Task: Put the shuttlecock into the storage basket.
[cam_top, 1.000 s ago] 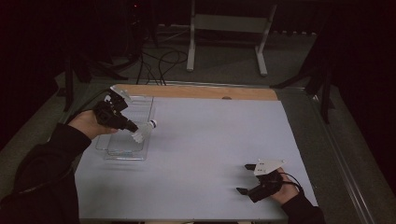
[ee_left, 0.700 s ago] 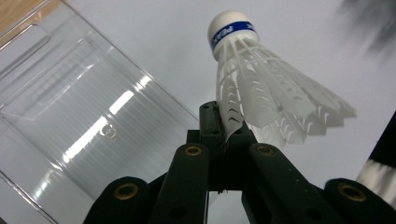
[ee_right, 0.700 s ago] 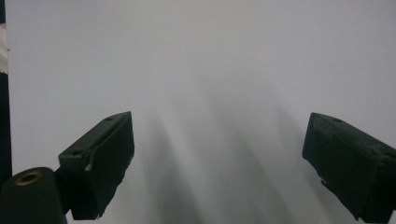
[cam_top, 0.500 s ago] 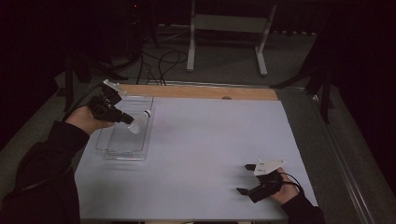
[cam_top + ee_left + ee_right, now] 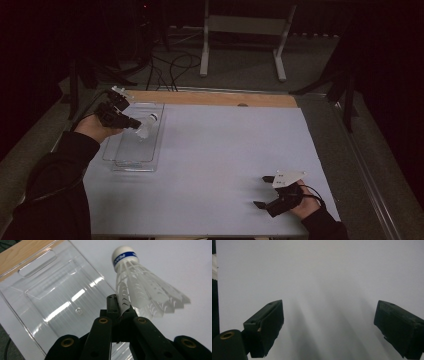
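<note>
The tabletop (image 5: 225, 165) lay pale under me, with the clear tray (image 5: 131, 157) at its far left. My left hand-held gripper (image 5: 134, 123) hung over that tray, jaws pinched on the skirt edge of the shuttlecock (image 5: 140, 285). Its long axis ran away from my jaws, cork outward, the tray floor just beneath. My right hand-held gripper (image 5: 264, 191) rested well apart at the near right, jaws spread wide, holding nothing.

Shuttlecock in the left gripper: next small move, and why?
Probably lower it a little and open over the clear tray. The left gripper is shut on the shuttlecock by its skirt edge, held above the tray's right wall, cork pointing away. The right gripper rests open, apart, on the white table.
</note>
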### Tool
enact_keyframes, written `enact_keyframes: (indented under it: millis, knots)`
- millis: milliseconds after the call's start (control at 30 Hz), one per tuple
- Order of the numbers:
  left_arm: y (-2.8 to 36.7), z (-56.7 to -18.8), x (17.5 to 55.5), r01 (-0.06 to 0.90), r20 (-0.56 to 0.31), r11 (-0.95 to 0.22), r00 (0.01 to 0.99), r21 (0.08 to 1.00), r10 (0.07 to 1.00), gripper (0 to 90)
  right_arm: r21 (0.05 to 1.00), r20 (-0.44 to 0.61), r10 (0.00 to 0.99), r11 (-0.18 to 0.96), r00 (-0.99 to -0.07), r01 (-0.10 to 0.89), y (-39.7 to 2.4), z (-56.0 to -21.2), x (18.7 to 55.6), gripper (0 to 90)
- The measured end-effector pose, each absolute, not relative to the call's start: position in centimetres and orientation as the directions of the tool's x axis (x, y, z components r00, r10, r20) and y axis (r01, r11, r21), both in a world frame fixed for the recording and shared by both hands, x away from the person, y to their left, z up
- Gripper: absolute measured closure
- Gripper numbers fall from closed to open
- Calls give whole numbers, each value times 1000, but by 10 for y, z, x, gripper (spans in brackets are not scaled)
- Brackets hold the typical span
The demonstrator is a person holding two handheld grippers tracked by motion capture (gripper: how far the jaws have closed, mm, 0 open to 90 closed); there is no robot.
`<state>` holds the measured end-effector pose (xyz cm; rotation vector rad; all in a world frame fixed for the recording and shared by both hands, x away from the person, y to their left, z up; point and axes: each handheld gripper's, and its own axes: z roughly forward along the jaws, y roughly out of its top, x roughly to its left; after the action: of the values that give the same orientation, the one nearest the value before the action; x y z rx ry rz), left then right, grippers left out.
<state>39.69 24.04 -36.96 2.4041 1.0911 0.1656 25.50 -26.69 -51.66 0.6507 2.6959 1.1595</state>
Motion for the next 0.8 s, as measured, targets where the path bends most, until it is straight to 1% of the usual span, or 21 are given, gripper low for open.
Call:
enact_keyframes:
  millis: [200,300,433,500,667,800]
  knots:
    - [242,-380,403,697,-81,-529,638,485,766,900,719,44,437,610,-898,332,-267,-516,255,91]
    - [243,-387,406,709,-60,-523,618,474,784,900,720,49,436,608,-899,335,-267,-516,255,91]
    - [243,-396,410,719,-64,-512,607,470,792,900,718,52,437,608,-898,337,-267,-517,255,91]
    - [242,-399,411,721,-51,-510,599,469,799,900,721,51,437,607,-898,336,-267,-516,255,91]
    - [242,-409,415,732,-73,-491,588,473,806,900,722,51,437,605,-898,335,-268,-516,254,91]
    - [242,-415,417,736,-68,-489,581,469,811,900,723,53,437,603,-898,336,-268,-516,255,91]
